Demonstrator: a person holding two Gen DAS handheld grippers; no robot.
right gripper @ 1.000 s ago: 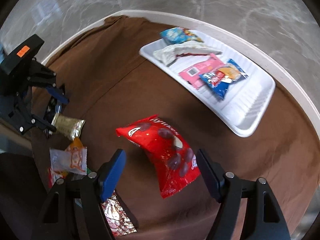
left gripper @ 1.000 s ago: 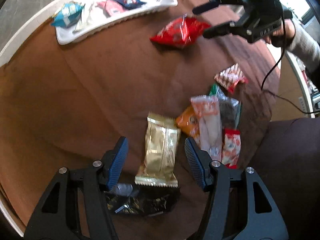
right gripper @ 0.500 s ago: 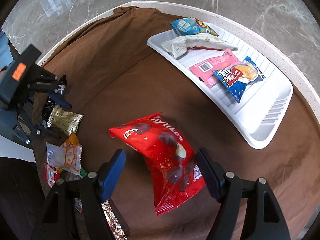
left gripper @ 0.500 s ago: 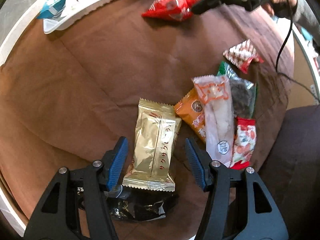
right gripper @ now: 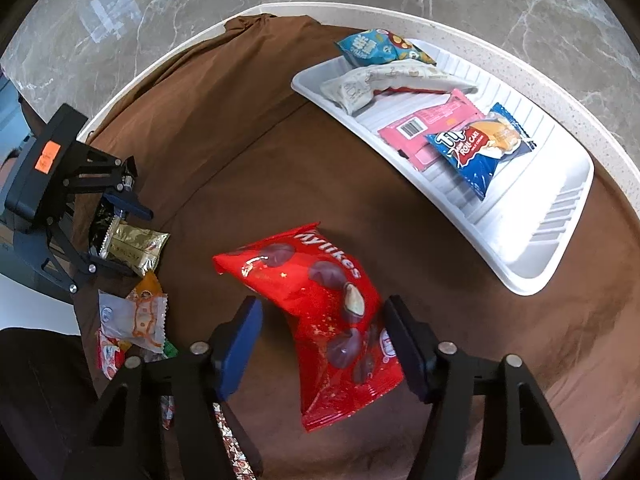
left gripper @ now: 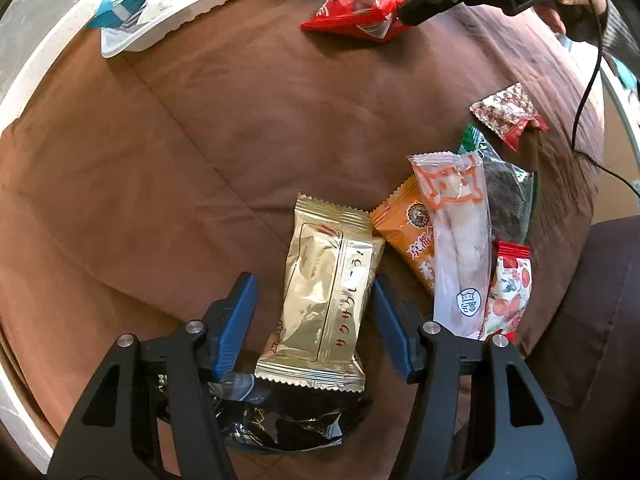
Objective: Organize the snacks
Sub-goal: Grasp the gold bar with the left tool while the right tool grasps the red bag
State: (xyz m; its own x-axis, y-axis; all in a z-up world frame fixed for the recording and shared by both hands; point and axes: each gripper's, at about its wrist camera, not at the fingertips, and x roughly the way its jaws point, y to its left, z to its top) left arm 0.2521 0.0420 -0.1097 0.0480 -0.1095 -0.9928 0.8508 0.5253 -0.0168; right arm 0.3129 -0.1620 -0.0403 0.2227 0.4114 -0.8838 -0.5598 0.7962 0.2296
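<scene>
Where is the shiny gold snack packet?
In the left wrist view, the shiny gold snack packet lies on the brown cloth between the open left gripper fingers, beside the orange packet.

Left gripper (left gripper: 312, 320) hangs low near the surface's edge, jaws spread wide. Right gripper (right gripper: 322, 344) likewise gapes, tilted downward, gripping nothing.

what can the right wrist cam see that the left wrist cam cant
Only the right wrist view shows the pink packet and blue roll cake packet in the white tray, plus the marble floor. Only the left wrist view shows the whole black packet under the gold packet. Both show the red chocolate bag, gold packet, brown cloth and both open tongs: left, right.
</scene>
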